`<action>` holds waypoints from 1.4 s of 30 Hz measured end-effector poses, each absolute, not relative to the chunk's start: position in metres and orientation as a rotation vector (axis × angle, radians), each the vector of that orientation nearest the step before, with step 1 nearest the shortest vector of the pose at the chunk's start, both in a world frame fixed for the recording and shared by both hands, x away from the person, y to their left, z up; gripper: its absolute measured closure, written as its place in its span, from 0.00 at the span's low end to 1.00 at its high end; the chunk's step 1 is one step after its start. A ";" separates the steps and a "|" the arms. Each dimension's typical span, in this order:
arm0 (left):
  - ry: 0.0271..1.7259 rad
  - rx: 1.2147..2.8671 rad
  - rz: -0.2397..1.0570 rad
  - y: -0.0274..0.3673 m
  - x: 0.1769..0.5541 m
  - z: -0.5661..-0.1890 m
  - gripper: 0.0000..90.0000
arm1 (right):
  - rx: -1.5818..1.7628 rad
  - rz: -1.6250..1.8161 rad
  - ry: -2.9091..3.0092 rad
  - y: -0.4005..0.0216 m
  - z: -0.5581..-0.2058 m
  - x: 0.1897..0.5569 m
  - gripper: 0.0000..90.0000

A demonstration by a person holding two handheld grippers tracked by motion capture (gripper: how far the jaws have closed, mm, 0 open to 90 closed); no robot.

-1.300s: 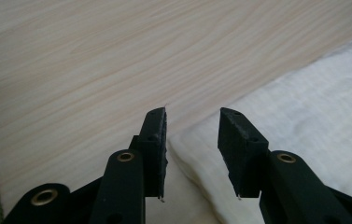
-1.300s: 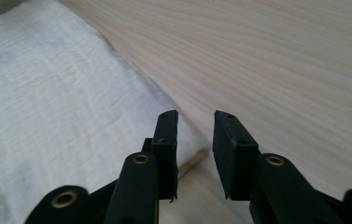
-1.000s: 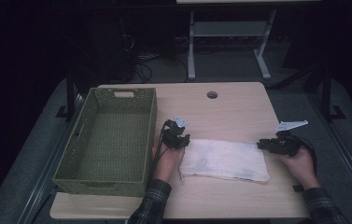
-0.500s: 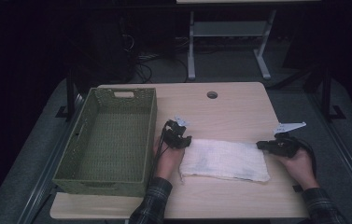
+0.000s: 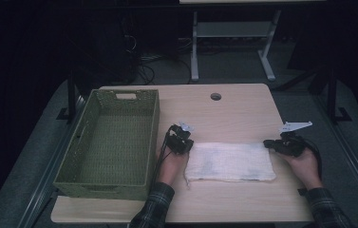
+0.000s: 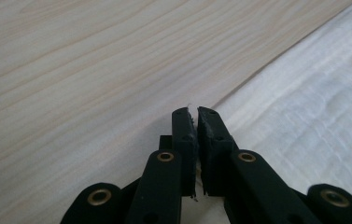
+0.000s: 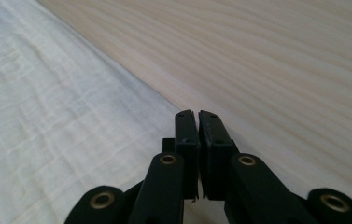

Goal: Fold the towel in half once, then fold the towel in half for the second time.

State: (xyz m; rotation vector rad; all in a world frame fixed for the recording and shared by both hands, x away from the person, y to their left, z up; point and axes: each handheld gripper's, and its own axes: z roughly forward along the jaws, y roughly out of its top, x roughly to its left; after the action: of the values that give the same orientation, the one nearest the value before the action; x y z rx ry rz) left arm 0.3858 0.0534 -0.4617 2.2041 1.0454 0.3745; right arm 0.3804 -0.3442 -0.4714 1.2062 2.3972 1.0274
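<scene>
A white cloth [image 5: 230,161] lies flat on the wooden table [image 5: 233,114], folded into a long rectangle with a soft, crinkled weave and a slightly ragged near edge. It sits just right of the green wicker basket [image 5: 112,142], between the two hands.

The left gripper [image 5: 181,141] is at the cloth's far-left corner, the right gripper [image 5: 283,145] at its far-right corner. Both have just been closing. In the left gripper view the black jaws are drawn together over the cloth's edge [image 6: 304,107], with a few threads between the pads, so they seem to pinch the corner, though the fabric is hard to make out there. In the right gripper view the jaws are likewise together right at the cloth's edge [image 7: 61,107]; whether fabric is caught between them I cannot tell.

The basket, left of the cloth, is empty and nothing lies across the cloth. A round cable hole [image 5: 215,96] pierces the table beyond the cloth. Farther back the room is dark, with a grey floor, white desk legs [image 5: 194,52] and tangled cables [image 5: 143,66].
</scene>
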 end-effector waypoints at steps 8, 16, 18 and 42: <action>1.030 2.138 0.376 0.060 0.370 -0.458 0.95 | 1.222 1.053 2.349 -0.347 -0.463 0.379 0.97; 0.984 2.062 0.401 0.065 0.357 -0.448 0.96 | 1.244 1.153 2.310 -0.356 -0.457 0.368 0.97; 0.967 2.058 0.421 0.066 0.354 -0.446 0.96 | 1.248 1.169 2.300 -0.357 -0.456 0.366 0.97; 0.918 2.042 0.417 0.072 0.319 -0.432 0.96 | 1.162 1.227 2.321 -0.362 -0.447 0.326 0.97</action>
State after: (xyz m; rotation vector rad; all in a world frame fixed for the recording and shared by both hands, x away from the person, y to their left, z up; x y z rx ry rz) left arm 0.3186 0.0723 -0.4321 2.0424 0.9183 0.4167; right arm 0.3257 -0.3617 -0.4466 1.1623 2.3210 1.2269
